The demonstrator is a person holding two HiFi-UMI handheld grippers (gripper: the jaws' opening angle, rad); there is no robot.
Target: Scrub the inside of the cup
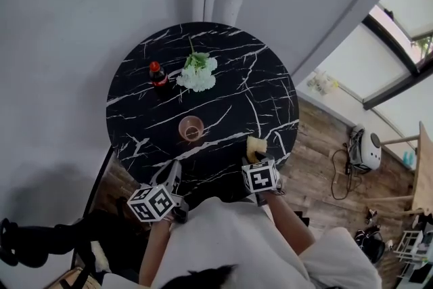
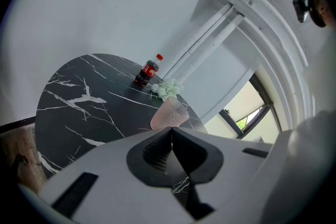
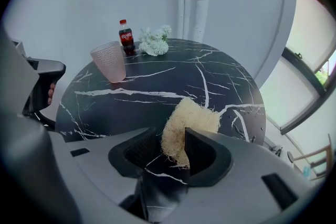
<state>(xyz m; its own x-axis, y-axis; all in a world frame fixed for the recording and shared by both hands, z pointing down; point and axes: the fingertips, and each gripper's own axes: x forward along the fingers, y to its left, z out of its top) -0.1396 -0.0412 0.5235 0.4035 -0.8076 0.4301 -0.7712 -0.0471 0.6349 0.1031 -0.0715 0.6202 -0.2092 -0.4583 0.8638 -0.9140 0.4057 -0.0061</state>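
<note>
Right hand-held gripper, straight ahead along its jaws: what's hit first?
The yellow fibrous scrubber, already between its open jaws; right under it, the black marble table. Depth unclear, but nothing else intervenes.

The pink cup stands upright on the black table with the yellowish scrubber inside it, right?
No. The pink cup does stand upright on the black table, but the yellowish scrubber is not inside it: it lies near the table's edge, between the right gripper's open jaws, as the right gripper view shows.

Black marbled table (image 1: 267, 88) bears a cup (image 1: 191, 128), cola bottle (image 1: 158, 75), flowers (image 1: 198, 72) and loofah sponge (image 1: 256, 145).
</note>
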